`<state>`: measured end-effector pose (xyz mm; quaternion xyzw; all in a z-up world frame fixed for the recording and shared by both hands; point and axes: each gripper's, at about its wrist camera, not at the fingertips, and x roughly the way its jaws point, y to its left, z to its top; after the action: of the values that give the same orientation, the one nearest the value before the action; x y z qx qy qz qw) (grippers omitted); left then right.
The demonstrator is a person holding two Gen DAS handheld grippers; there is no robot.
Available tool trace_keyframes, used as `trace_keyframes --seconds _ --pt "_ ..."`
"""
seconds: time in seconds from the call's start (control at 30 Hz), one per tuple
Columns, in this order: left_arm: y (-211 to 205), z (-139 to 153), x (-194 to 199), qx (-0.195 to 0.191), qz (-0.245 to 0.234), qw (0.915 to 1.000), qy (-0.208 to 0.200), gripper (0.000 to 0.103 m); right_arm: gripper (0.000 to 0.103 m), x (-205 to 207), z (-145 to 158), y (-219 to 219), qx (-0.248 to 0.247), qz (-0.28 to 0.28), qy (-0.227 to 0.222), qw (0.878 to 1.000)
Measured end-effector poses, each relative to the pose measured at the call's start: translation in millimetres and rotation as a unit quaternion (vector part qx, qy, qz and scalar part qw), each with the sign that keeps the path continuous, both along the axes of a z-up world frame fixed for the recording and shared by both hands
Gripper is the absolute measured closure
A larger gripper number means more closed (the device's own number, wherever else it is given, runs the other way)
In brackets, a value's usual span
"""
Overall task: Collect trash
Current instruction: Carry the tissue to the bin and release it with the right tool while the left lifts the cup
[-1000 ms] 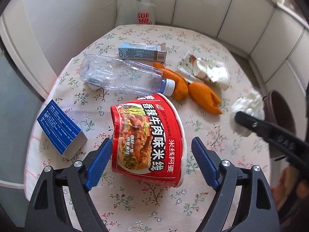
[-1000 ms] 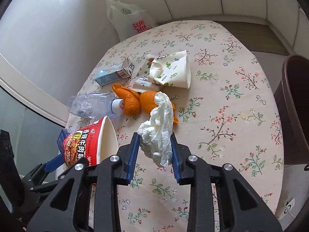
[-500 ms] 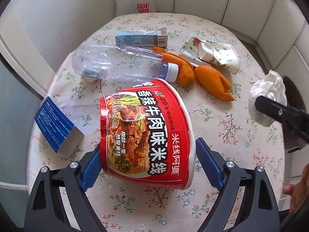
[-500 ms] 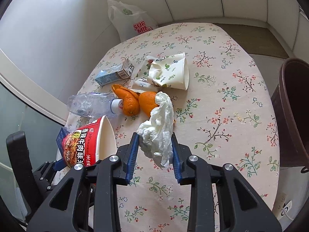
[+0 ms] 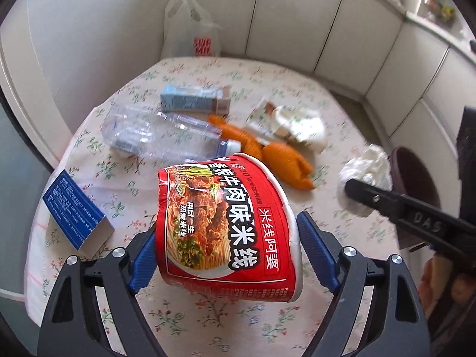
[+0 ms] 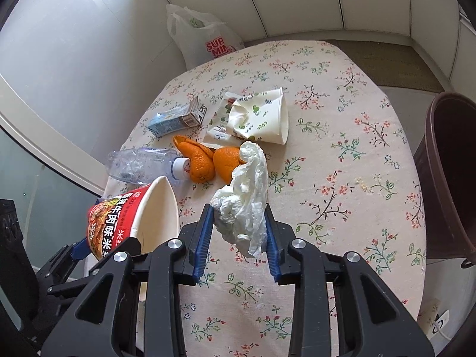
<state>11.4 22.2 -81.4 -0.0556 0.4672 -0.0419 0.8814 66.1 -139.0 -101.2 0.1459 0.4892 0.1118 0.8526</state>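
- Held so far — noodle cup (image 5: 226,226) clamped in left gripper (image 5: 226,255), tissue (image 6: 244,205) pinched in right gripper (image 6: 239,235).
- Not yet binned; bin (image 6: 446,175) waiting.
- Left on table (image 6: 342,178) — bottle (image 5: 160,136), peels (image 5: 285,163), carton (image 5: 193,102), paper cup (image 6: 261,119), blue box (image 5: 74,208).

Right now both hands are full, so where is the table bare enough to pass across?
Bare cloth lies between the paper cup and the brown bin, and along the near edge. Bottle, peels and carton crowd the far left.

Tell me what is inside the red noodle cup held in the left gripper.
The right wrist view shows the noodle cup mouth: only bare white inner wall is visible. Its bottom is hidden behind the right gripper's frame.
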Motion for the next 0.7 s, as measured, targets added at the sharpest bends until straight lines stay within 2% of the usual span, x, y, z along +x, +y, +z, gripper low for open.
trace_keyframes --seconds 0.17,0.3,0.47,0.7 --pt "0 16 -1 -0.045 -0.008 0.9988 -0.014 0.021 0.072 -7 19 -15 0.011 -0.012 -0.027 1.0" --pt "-7 24 -2 -0.06 -0.02 0.9978 -0.021 0.021 0.072 -14 41 -39 0.016 -0.035 -0.058 0.998" --pt "-20 26 -3 -0.058 -0.036 0.9974 -0.02 0.021 0.07 -25 67 -87 -0.009 -0.092 -0.104 0.99" --pt "-39 28 0 -0.07 -0.05 0.9962 -0.012 0.021 0.066 -40 79 -172 -0.042 -0.198 -0.112 0.973"
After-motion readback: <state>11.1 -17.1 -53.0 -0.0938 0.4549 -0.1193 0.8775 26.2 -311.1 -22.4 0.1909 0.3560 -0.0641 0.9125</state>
